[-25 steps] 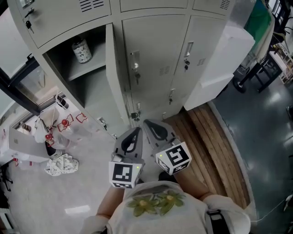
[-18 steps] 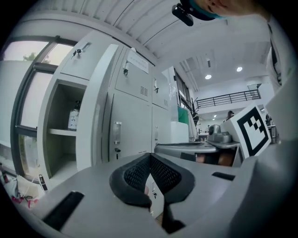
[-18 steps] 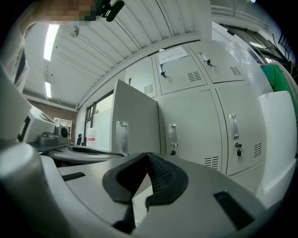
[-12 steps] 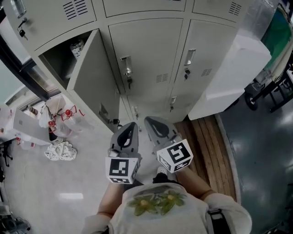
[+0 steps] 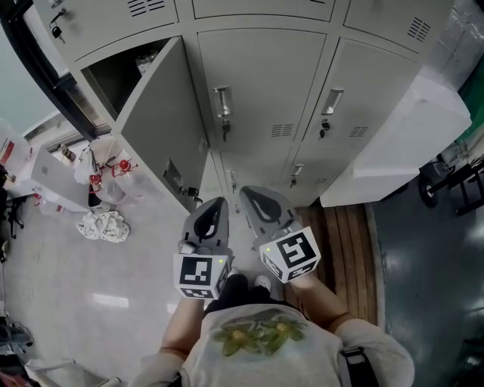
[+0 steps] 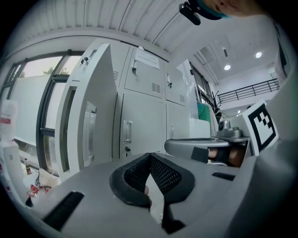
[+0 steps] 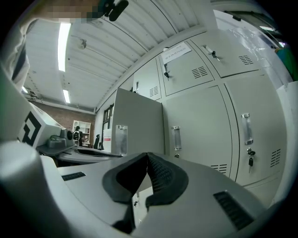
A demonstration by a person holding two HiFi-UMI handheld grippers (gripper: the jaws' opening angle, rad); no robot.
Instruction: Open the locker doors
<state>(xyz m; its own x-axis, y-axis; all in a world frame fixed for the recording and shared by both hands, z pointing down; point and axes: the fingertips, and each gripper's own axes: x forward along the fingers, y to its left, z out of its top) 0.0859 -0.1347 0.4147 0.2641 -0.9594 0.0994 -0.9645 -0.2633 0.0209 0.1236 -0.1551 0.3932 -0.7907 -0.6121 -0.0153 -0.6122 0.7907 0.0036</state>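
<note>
The lockers [image 5: 265, 23] are a gray metal wall w/ lots of doors. The open locker door [image 5: 162, 125] is on the left side in the head view. It swings out toward the person & shows its inside face. The space behind it is dark. Next to it the mid door [image 5: 265, 91] is shut, w/ a long handle [image 5: 221, 102] & a key [image 5: 225, 134] under it. The next door [image 5: 370, 106] over is shut too. Low down in front of the lockers are the 2 tongs, side by side & close, not touching any door. The left gripper [image 5: 218, 202] has its jaws pressed together w/ nothing in them. The right gripper [image 5: 248, 193] is the same: jaws together, nothing held. Past the shut doors a big white box [image 5: 408, 136] stands just beside the lockers, w/ wood planks [image 5: 344, 234] on the floor by it. On the other side, near the open door, plastic bags [image 5: 106, 166] & a crumpled cloth [image 5: 102, 225] lie on the pale floor [image 5: 91, 295].
</note>
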